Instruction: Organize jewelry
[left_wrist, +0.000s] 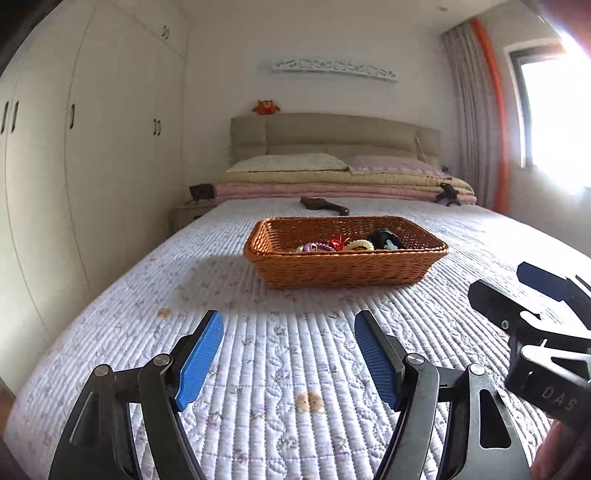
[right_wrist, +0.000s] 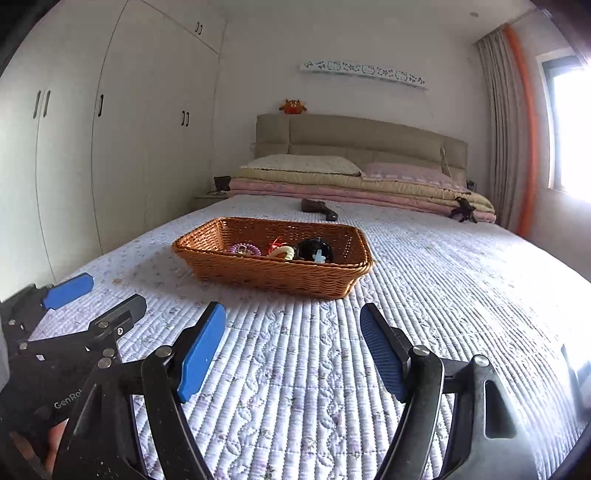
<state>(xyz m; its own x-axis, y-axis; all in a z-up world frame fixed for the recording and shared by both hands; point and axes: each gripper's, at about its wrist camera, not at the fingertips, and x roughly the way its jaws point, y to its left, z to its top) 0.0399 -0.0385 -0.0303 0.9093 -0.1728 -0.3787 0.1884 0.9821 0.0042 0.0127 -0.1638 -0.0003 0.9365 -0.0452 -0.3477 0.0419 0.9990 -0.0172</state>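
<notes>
- Quilted bedspread (left_wrist: 258, 354) carries a wicker basket (left_wrist: 347, 273) lying crosswise, long axis left to right; inside sit spiral hair ties (left_wrist: 314, 246) and a black clip (left_wrist: 384, 238).
- Open quilt surrounds the basket on all sides.
- Left gripper (left_wrist: 288, 354) and right gripper (right_wrist: 291, 354) hover side by side just short of it, both released, nothing between the blue pads.

Left claw (left_wrist: 289, 354) and right claw (right_wrist: 293, 350) hover side by side, jaws apart, seemingly empty.
</notes>
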